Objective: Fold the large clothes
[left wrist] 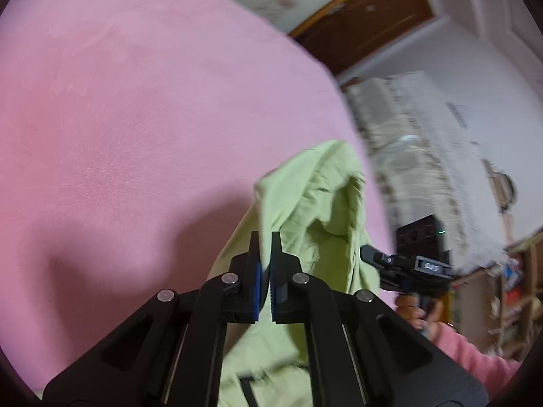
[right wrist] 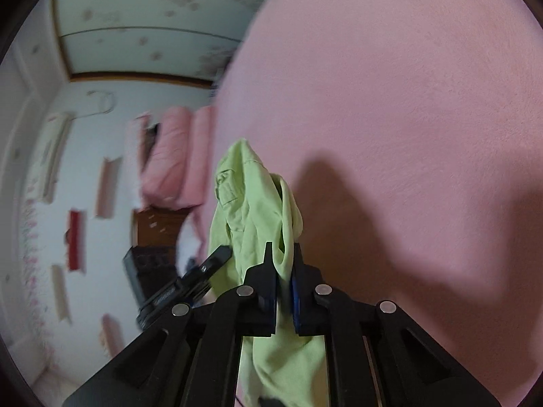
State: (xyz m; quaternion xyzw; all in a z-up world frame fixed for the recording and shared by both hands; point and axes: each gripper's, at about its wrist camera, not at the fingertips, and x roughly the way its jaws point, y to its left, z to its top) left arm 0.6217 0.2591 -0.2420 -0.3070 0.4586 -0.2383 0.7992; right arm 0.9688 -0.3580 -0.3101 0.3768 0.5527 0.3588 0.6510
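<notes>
**A:** So where's the light green garment at right now? Looks bunched to me.

**B:** Yeah, it's lifted off the pink bed, hanging in a crumpled clump between the two tools. Bottom part trails down under the cameras, so I can't tell how much is off the bed. In the right wrist view you can see a stitched patch, maybe a pocket, near the top of the cloth.

**A:** And the tongs?

**B:** Left tongs are pinched nearly shut, with the cloth running up between and behind the tips. Looks like a grip on a thin edge. Right tongs are narrow too, clamped on a fold of the green fabric, which you can see squeezed between the blue pads. From the left view the right tool sits just beside the cloth on the right, with a hand and pink sleeve behind it.

**A:** Best way to handle this step?

**B:** I'd say spread the two grips apart so the cloth hangs flat instead of twisted, keep both at the same height, then lay it out on the bed before any folding. Risk is the left pinch being shallow, so a hard tug could slip it.
</notes>
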